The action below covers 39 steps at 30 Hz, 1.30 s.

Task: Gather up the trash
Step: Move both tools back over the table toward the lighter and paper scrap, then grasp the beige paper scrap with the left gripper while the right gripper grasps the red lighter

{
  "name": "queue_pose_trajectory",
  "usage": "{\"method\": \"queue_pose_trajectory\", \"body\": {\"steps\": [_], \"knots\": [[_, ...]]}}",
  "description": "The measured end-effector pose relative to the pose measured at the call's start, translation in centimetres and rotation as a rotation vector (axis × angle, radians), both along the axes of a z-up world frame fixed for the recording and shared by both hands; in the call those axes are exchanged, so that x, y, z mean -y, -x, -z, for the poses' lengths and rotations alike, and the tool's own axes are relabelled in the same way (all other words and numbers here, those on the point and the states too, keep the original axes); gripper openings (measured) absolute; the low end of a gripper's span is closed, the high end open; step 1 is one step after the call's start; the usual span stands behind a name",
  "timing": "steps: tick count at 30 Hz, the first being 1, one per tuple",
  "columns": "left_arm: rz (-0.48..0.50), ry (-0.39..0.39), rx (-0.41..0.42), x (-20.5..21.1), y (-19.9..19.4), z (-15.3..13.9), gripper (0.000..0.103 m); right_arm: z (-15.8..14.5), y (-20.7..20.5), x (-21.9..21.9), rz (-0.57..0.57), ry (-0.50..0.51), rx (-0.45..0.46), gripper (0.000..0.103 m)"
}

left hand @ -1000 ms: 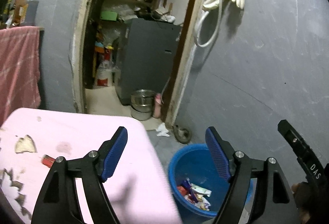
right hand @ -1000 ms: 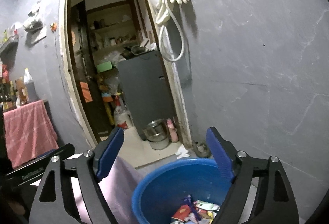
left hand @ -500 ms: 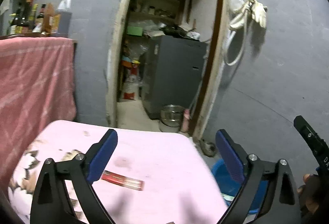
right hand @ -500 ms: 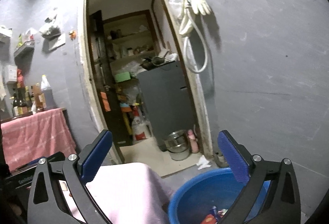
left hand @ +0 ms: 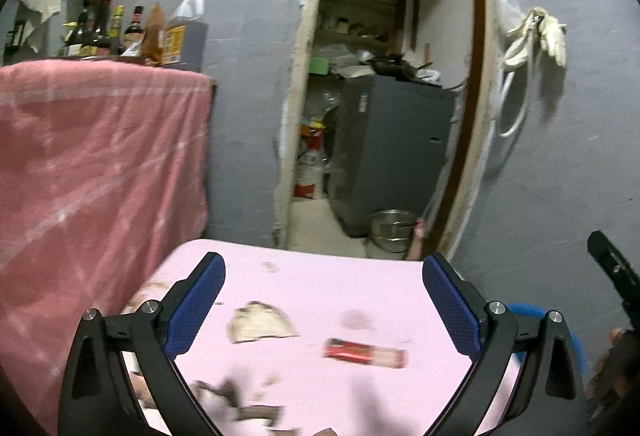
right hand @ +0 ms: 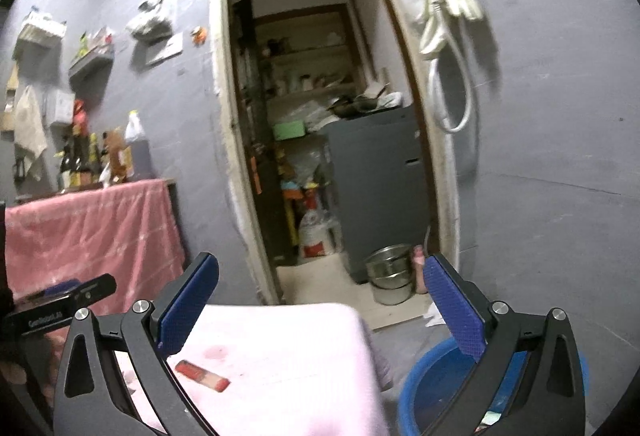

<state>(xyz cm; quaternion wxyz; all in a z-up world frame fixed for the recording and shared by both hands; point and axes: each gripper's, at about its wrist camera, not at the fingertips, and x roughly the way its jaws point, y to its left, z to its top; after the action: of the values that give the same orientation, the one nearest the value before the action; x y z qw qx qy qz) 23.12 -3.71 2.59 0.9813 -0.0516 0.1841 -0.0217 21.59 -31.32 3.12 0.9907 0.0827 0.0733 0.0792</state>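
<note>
A red snack wrapper (left hand: 364,353) lies on the pink table (left hand: 380,288), with a torn brown paper scrap (left hand: 260,324) to its left and more scraps (left hand: 256,408) nearer me. My left gripper (left hand: 323,276) hovers over the table with its jaws opening and nothing between them. My right gripper (right hand: 320,268) is wide open and holds nothing, above the table's right edge. In its view the wrapper (right hand: 202,375) lies low on the left. The blue tub (right hand: 432,384) with trash inside stands on the floor right of the table, and its rim (left hand: 532,310) shows behind my left gripper's right finger.
A pink cloth (left hand: 100,164) drapes a counter on the left, with several bottles (left hand: 132,32) on top. Ahead, a doorway (right hand: 320,116) opens onto a grey cabinet (left hand: 392,148) and steel pots (right hand: 390,276) on the floor. A hose and gloves (right hand: 452,16) hang on the right wall.
Both views have swung left, away from the blue tub and over the pink table. Both grippers' jaws stand wider than before. The red wrapper now lies between the left gripper's fingers in its view.
</note>
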Motion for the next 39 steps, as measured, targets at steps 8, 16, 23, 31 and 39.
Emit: {"method": "queue_pose_trajectory", "body": {"steps": [8, 16, 23, 31, 39], "knots": [[-0.045, -0.045, -0.092, -4.7, -1.2, 3.5, 0.097, 1.3, -2.3, -3.8, -0.118, 0.089, -0.087, 0.103], [-0.014, -0.045, -0.2, -7.3, -2.6, 5.9, 0.097, 3.2, -4.8, -7.4, -0.237, 0.174, -0.229, 0.103], [0.013, -0.06, -0.28, -7.9, -4.1, 7.2, 0.096, 5.4, -7.0, -10.1, -0.321, 0.25, -0.364, 0.099], [0.043, -0.005, -0.368, -8.8, -5.8, 8.7, 0.083, 8.3, -9.2, -12.2, -0.413, 0.334, -0.535, 0.083], [0.086, 0.058, -0.451, -9.1, -7.7, 9.3, 0.054, 10.1, -10.1, -14.1, -0.488, 0.403, -0.624, 0.064]]}}
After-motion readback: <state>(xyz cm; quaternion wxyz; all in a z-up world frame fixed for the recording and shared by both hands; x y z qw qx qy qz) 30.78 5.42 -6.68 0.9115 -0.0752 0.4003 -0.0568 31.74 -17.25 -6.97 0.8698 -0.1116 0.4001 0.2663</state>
